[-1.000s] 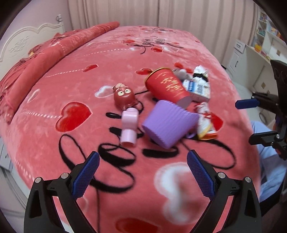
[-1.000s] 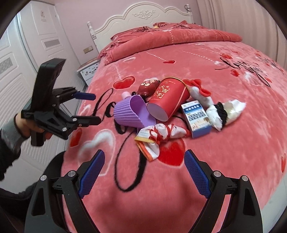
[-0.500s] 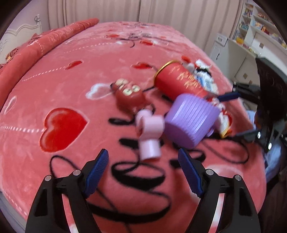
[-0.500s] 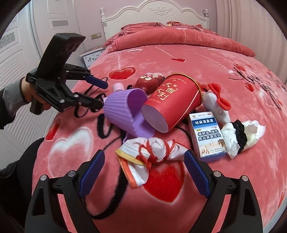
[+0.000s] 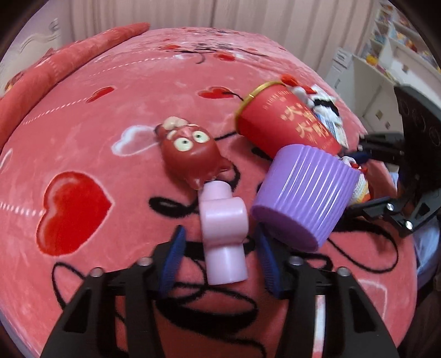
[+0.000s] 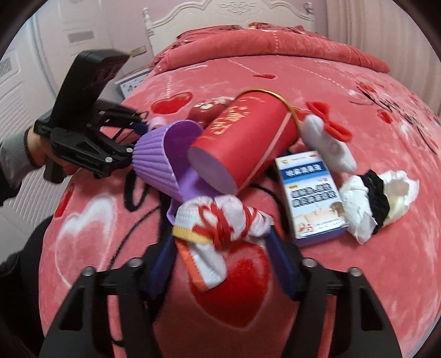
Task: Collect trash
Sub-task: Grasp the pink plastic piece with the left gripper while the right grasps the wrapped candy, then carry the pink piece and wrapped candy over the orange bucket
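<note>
A pile of items lies on the pink bed (image 5: pixel 110 115). My left gripper (image 5: pixel 220 258) is open, its blue pads on either side of the pale pink bottle (image 5: pixel 223 228) of a brown bear-head toy (image 5: pixel 190 154), not touching it. A purple ribbed cup (image 5: pixel 306 192) lies on its side just right of it, also in the right wrist view (image 6: pixel 160 157). My right gripper (image 6: pixel 223 256) is open around a crumpled white wrapper tied with red string (image 6: pixel 220 223). A red paper tube (image 6: pixel 242 140) leans on the cup.
A blue and white medicine box (image 6: pixel 311 192), a white toy with a red bow (image 6: pixel 330 140) and a crumpled white and black wad (image 6: pixel 377 192) lie to the right. A rolled red quilt (image 6: pixel 261 44) and white headboard (image 6: pixel 228 11) are beyond. White shelves (image 5: pixel 386 55) stand off the bed.
Both grippers moved forward into the pile and narrowed. The left now brackets the pink bottle, the right brackets the tied wrapper. The objects have not moved.
</note>
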`<state>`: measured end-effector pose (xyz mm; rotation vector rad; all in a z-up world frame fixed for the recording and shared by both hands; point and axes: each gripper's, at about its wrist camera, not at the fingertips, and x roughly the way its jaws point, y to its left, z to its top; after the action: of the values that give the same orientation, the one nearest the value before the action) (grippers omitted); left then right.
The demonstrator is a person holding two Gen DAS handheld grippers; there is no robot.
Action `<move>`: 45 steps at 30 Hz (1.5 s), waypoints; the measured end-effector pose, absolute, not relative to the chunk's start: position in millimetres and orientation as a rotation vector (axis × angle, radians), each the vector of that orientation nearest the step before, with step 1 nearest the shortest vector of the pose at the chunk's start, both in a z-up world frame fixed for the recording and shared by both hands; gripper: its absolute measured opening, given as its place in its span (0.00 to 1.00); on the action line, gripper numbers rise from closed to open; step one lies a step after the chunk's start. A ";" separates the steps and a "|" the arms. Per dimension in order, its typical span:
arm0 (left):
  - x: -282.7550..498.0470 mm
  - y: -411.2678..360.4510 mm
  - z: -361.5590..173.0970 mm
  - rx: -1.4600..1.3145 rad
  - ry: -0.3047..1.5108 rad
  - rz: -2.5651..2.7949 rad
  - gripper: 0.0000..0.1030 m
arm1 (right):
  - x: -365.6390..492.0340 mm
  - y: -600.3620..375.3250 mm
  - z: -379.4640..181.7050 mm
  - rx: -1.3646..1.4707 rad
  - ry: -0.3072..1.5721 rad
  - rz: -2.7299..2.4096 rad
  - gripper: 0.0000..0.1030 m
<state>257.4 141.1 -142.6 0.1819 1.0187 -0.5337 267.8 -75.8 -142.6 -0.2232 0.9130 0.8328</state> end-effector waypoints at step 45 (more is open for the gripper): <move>64.8 -70.5 -46.0 0.222 0.961 -0.700 0.26 | 48.7 -295.8 -32.3 0.028 0.769 0.684 0.22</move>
<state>64.8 -70.5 -46.0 0.2216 0.9611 -0.6996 48.7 -295.8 -32.3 0.0282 0.7688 0.6839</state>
